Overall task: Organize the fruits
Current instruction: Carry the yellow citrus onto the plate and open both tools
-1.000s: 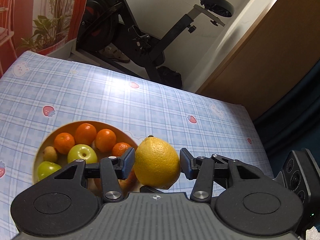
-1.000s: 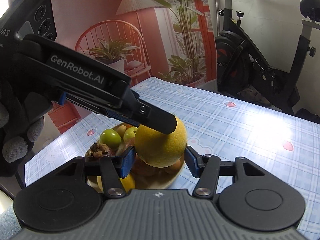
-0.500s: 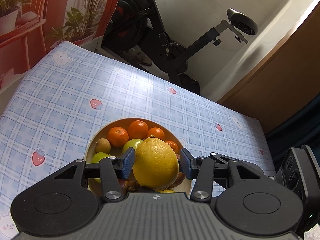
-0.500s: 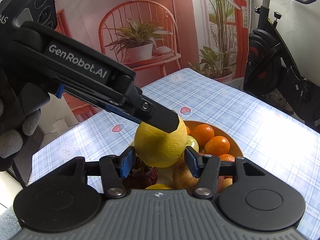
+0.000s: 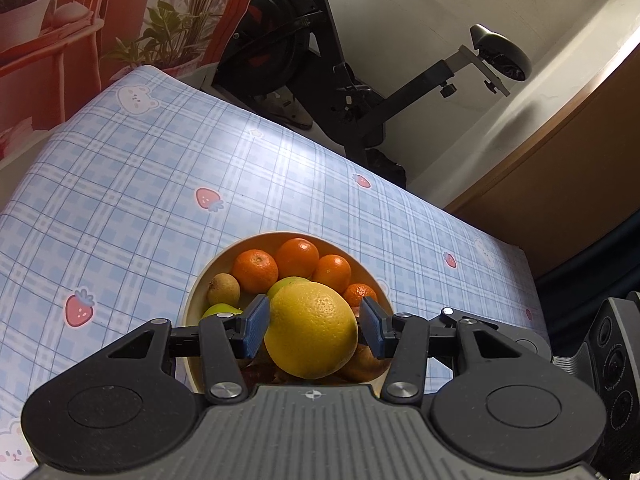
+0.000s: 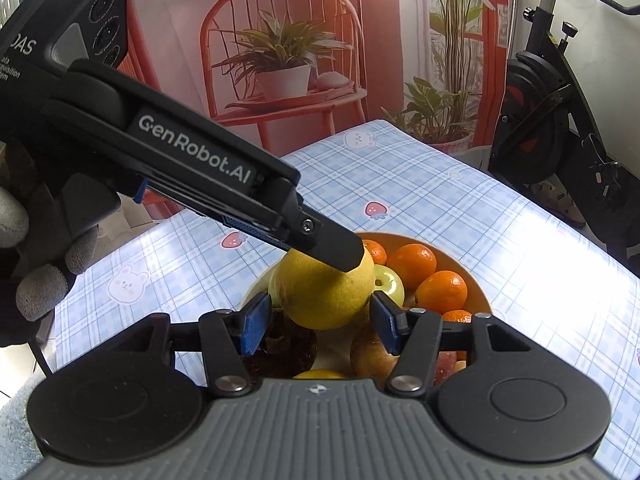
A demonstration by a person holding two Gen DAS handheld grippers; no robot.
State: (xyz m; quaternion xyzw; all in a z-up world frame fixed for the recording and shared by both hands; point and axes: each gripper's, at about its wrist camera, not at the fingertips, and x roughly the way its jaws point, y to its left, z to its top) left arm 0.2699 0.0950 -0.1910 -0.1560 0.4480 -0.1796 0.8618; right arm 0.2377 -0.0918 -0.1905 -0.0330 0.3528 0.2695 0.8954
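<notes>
Both grippers are now carried from beside the bowl (image 5: 196, 300) to above it, the yellow citrus (image 5: 311, 330) clamped between left gripper (image 5: 316, 330) and right gripper (image 6: 320, 316) fingers, and should be lowered gently onto the piled fruit before release.

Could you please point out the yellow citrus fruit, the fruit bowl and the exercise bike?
Yellow citrus fruit (image 5: 310, 330): left wrist view, middle of its peel.
Fruit bowl (image 5: 200, 292): left wrist view, left rim.
Exercise bike (image 5: 500, 52): left wrist view, saddle.

The bowl (image 5: 200, 292) is crowded with fruit; bare counter (image 5: 120, 184) lies open at upper left, an exercise bike (image 5: 320, 60) behind.
</notes>
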